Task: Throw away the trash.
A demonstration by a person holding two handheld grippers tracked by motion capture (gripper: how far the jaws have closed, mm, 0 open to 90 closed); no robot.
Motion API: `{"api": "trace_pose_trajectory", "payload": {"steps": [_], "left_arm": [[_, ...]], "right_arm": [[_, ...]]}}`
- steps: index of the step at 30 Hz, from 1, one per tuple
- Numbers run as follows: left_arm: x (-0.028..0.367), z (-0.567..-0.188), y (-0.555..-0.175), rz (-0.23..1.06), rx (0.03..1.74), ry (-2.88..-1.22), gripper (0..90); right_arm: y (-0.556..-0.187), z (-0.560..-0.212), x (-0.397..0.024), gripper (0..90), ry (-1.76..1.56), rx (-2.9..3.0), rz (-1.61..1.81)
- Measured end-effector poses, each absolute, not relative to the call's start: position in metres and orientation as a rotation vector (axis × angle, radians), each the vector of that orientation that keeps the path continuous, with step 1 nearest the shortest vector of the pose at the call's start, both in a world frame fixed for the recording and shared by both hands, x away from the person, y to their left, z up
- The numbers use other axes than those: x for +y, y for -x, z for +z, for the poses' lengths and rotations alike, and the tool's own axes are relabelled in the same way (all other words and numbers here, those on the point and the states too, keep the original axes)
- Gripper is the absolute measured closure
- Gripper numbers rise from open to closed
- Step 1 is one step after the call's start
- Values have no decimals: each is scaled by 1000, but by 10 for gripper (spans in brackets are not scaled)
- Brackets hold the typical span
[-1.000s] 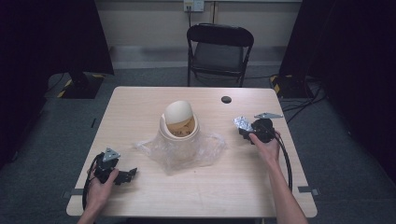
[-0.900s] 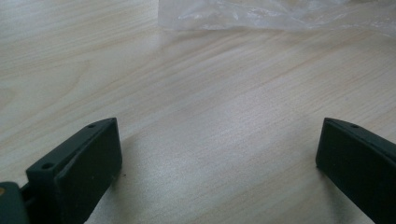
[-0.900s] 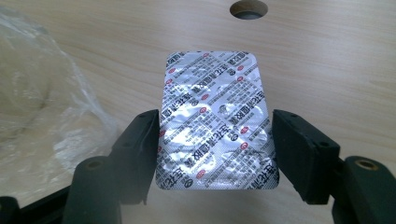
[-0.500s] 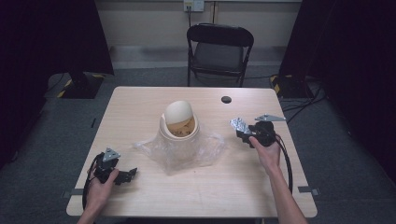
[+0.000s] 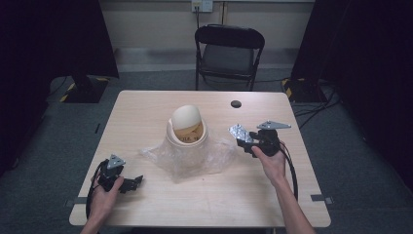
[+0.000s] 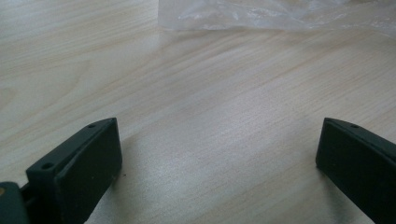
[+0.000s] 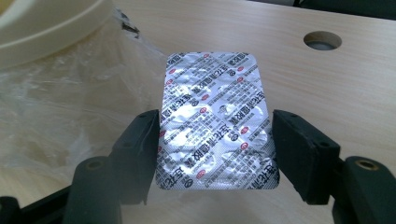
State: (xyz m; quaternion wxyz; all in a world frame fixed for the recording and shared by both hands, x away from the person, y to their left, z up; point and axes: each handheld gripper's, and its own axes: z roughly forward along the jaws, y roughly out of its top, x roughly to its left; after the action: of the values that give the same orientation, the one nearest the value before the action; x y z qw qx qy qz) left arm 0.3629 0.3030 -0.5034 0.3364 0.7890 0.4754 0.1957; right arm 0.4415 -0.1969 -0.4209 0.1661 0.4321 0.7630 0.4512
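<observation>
Your right gripper (image 5: 243, 139) is clamped across the 2 long edges of a silver foil blister pack printed with red and black text (image 7: 215, 121), held above the pale wooden table (image 5: 146, 112) just right of the crumpled clear plastic bag (image 5: 190, 158). The cream domed lidded bin (image 5: 186, 126) stands on that bag, near the pack's far-left corner. Bare tabletop lies beyond, up to the round cable hole (image 5: 236, 104). Your left gripper (image 5: 134, 181) rests near the front-left edge, its 2 jaws wide apart on nothing, with bare wood ahead up to the bag.
</observation>
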Motion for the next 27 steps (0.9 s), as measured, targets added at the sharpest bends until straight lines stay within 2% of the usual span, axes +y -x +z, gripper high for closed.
{"api": "trace_pose_trajectory", "payload": {"steps": [14, 27], "left_arm": [[303, -504, -363, 510, 1241, -2055, 0], [303, -503, -363, 511, 1241, -2056, 0]], "right_arm": [[-413, -381, -168, 344, -1073, 2219, 1382], [-403, -364, -133, 344, -958, 2292, 1466]]}}
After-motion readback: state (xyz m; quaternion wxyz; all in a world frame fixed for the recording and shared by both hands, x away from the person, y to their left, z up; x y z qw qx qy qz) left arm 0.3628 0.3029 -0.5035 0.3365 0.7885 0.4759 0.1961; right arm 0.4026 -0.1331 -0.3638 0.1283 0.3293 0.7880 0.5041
